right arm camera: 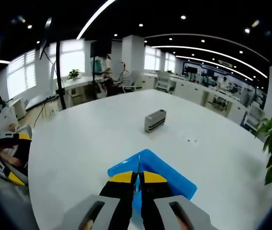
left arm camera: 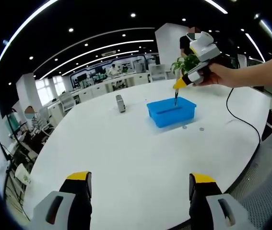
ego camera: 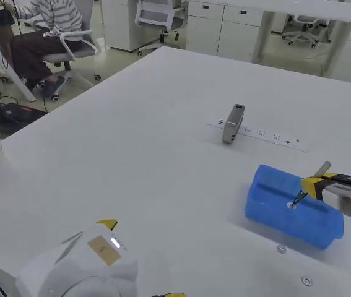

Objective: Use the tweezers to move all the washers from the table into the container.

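Smooth white desk [ego camera: 132,154]. A rectangular blue plastic container [ego camera: 293,216] sits toward its near edge. Two flat metal ring washers [ego camera: 281,249] lie between the container and that edge. Right tool [right arm camera: 138,178] is clamped on thin metal tweezers [ego camera: 300,197], tips at the container's open top; a washer in the tips is hard to make out. Left tool [left arm camera: 140,184] stands with jaws apart.

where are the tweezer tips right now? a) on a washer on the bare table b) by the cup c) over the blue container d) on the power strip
c: the tweezers clamped in the right tool point down into the container, while two washers lie outside it.
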The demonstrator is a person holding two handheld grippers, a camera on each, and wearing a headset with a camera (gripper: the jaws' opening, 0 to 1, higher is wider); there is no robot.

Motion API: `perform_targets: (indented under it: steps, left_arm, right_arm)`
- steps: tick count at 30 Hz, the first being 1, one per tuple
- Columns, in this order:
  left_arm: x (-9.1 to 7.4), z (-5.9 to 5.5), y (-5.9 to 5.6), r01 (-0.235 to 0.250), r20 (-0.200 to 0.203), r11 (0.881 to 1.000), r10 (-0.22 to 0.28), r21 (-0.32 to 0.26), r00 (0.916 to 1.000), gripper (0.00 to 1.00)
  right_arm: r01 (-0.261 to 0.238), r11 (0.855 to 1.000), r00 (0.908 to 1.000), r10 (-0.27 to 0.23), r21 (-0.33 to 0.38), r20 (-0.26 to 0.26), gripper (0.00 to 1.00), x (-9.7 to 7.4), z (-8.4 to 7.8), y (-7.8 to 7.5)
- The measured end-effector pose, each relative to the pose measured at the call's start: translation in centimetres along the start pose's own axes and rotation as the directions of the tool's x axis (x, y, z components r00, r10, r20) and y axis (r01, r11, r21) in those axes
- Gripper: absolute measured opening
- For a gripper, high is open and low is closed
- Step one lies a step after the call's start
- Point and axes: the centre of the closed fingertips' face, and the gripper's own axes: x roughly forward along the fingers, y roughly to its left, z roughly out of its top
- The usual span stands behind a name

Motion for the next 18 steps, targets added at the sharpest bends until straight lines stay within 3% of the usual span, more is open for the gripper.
perform_targets:
  steps: [11, 18]
  left_arm:
    - [0.0, 0.1, -0.1, 0.006, 0.002, 1.0, -0.006, -0.003, 1.0, 0.85]
    - [0.1, 0.0, -0.2, 0.009, -0.004, 1.0, -0.009, 0.001, 1.0, 0.85]
  right_arm:
    - [0.021, 0.997, 0.9997, -0.021, 0.071, -0.011, 0.01, 2.0, -1.8, -1.3]
    - [0.021, 0.995, 0.9996, -0.019, 0.097, -0.019, 0.01, 3.3, -2.6, -1.2]
